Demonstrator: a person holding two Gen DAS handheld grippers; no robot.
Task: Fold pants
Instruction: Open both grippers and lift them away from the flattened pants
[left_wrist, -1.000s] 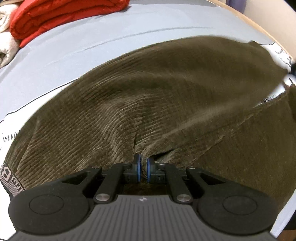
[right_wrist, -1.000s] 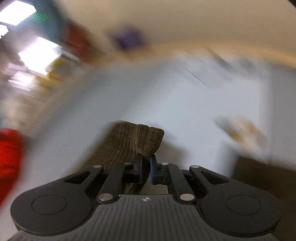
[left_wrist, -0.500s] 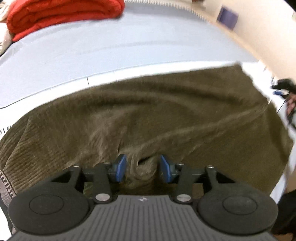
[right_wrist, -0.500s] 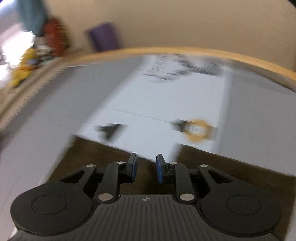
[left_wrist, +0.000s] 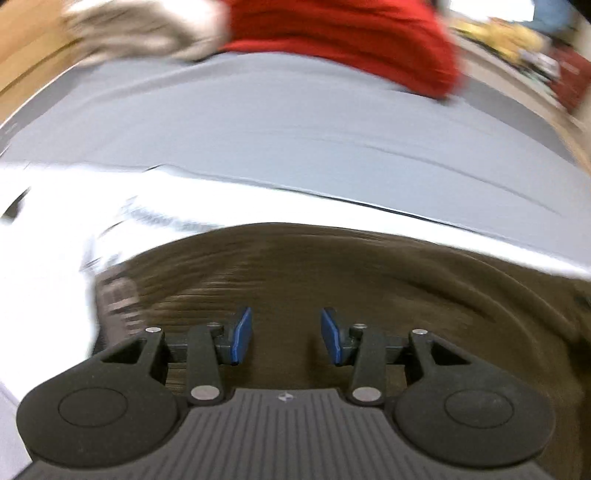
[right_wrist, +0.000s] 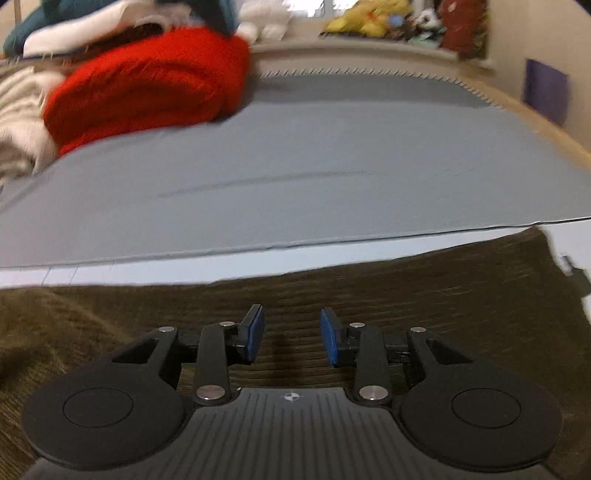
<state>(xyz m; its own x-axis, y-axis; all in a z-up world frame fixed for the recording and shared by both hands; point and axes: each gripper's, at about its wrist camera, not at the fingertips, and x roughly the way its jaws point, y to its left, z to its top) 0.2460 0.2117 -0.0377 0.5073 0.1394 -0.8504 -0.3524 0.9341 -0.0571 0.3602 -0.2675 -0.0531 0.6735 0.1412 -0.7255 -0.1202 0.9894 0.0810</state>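
Observation:
The brown corduroy pants (left_wrist: 332, 266) lie flat on a white printed sheet (left_wrist: 258, 199) over the grey bed cover. My left gripper (left_wrist: 285, 334) is open and empty just above the pants. The left wrist view is blurred. In the right wrist view the pants (right_wrist: 406, 288) fill the lower half, their far edge straight along the white sheet (right_wrist: 147, 269). My right gripper (right_wrist: 291, 334) is open and empty over the fabric.
A folded red garment (right_wrist: 147, 85) and a cream one (right_wrist: 18, 122) lie at the far side of the grey bed cover (right_wrist: 314, 158). The red garment also shows in the left wrist view (left_wrist: 340, 37). Toys (right_wrist: 369, 18) line the back ledge.
Both grippers were shut on the pants, then opened and let the fabric go. The pants now lie flat. Both cameras have swung toward the far side of the bed.

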